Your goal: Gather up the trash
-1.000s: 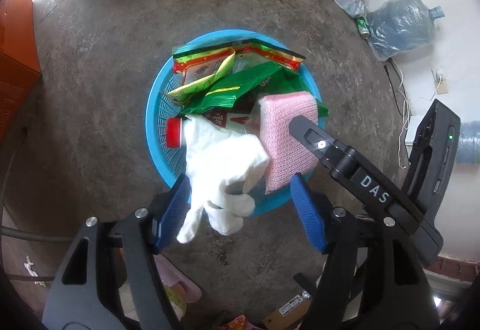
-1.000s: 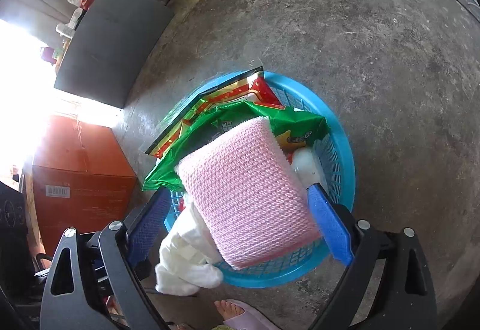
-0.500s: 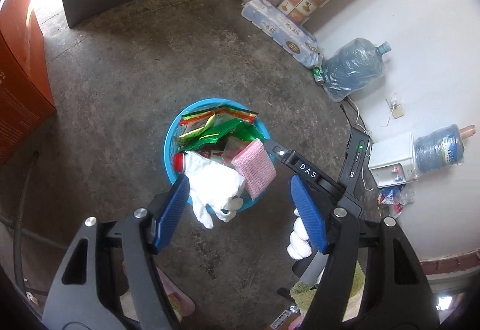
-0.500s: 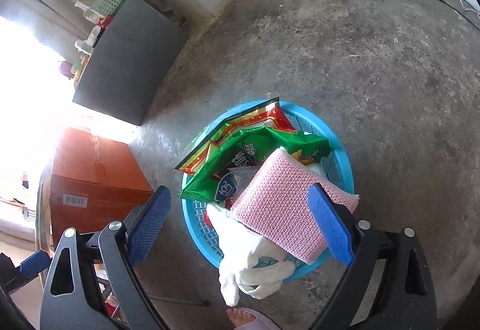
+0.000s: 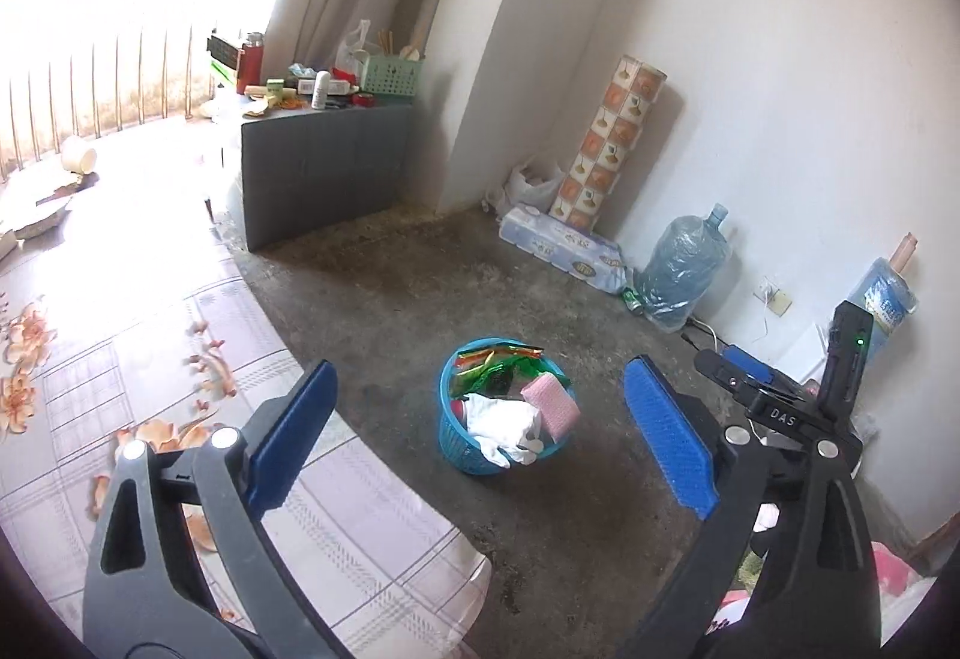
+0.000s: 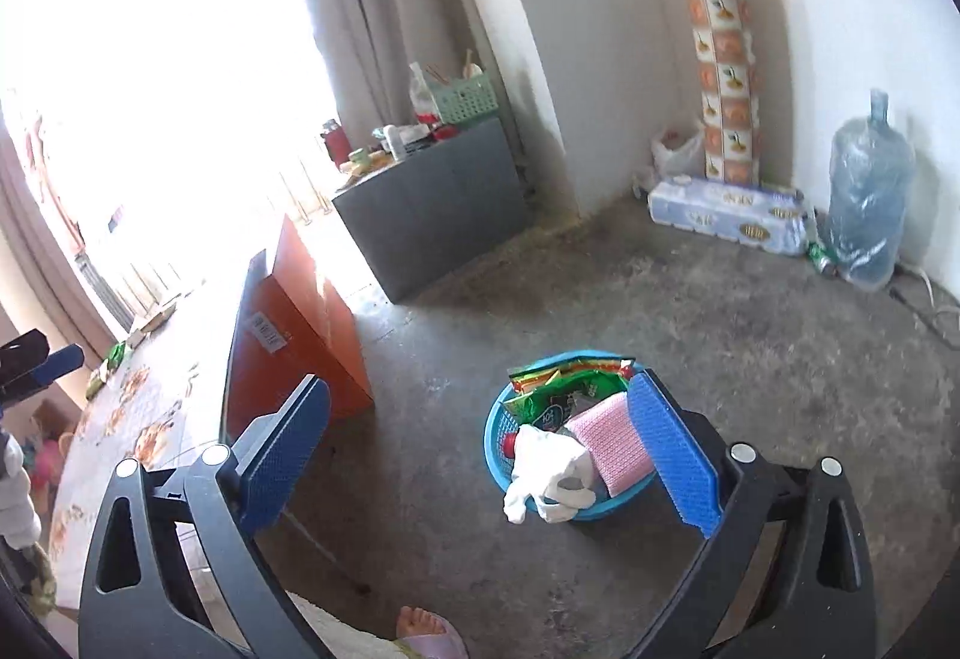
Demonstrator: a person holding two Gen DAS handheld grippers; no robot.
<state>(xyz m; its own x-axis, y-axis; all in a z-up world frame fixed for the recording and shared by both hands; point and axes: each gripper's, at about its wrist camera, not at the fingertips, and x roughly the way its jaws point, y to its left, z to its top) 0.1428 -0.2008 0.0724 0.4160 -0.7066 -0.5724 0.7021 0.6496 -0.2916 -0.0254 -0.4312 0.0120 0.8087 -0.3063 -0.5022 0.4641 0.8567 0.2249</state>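
Both hand-held grippers, left [image 5: 474, 446] and right [image 6: 480, 452], opening, nothing between; basket [image 5: 465, 458] on floor holds the trash, glove [image 5: 501, 428] draped over rim.

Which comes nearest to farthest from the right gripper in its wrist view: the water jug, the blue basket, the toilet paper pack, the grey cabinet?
From the right gripper, nearest first:
1. Blue basket, on the floor just ahead, beside the right-hand jaw.
2. Grey cabinet, farther back, left of centre.
3. Toilet paper pack and water jug, against the far wall on the right; too close to call.
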